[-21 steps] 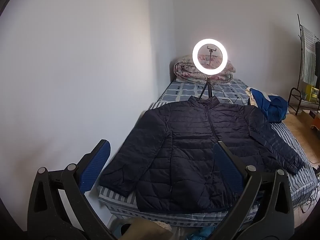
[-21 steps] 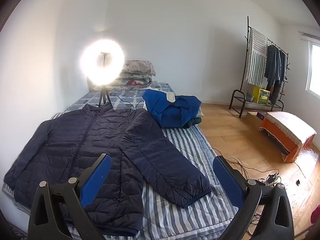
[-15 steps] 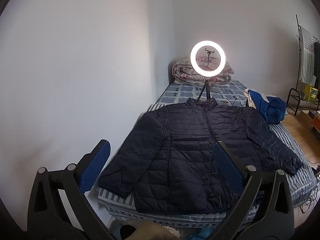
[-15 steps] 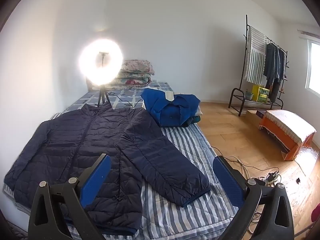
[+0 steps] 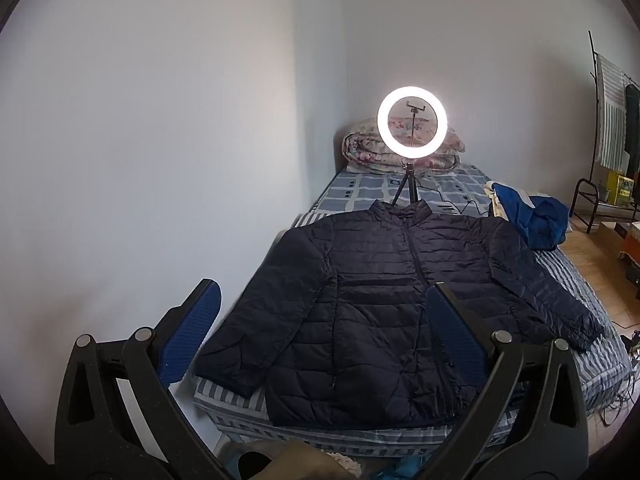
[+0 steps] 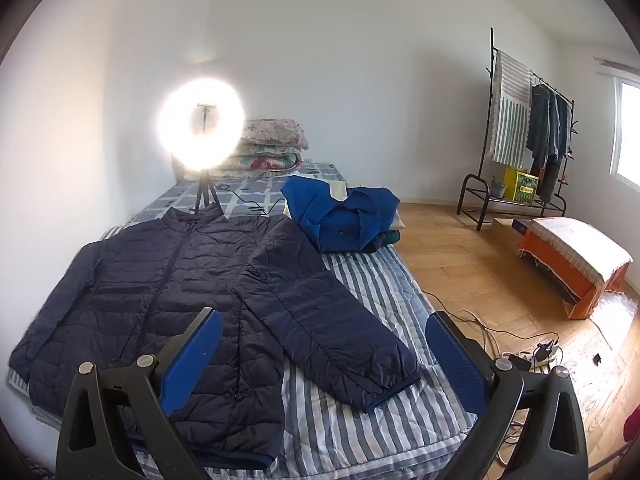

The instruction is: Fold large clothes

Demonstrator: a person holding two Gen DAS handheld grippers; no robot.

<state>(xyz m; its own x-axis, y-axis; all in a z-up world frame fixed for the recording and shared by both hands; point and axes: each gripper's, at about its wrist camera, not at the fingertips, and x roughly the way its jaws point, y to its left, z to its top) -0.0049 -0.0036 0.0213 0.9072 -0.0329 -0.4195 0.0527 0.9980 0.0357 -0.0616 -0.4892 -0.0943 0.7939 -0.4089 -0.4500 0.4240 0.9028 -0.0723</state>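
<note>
1. Both grippers hang above the near end of the bed [image 6: 360, 432]: our left gripper [image 5: 320, 328] and our right gripper [image 6: 324, 348] each have their blue pads spread wide, with nothing between them and nothing touched.
2. We see the navy puffer jacket [image 5: 376, 300] lying front-up and zipped on the striped bedding, collar towards the ring light [image 5: 412, 122], hem at the near edge, both sleeves angled outwards.
3. We judge no fold has begun; a sleeve looks like the first thing to take.
4. Risk one: the quilted shell looks slick and puffy, so a shallow pinch could catch only the outer layer and slide off as we lift.
5. Risk two: the hem sits right at the mattress edge, so a pull towards us could drag the whole jacket off the bed.
6. Risk three: the padding may spring a folded sleeve open again unless we press it flat.
7. Risk four: the blue garment [image 6: 344, 216] lies just beside the right sleeve [image 6: 340, 332], and a wide swing there could snag it.
</note>
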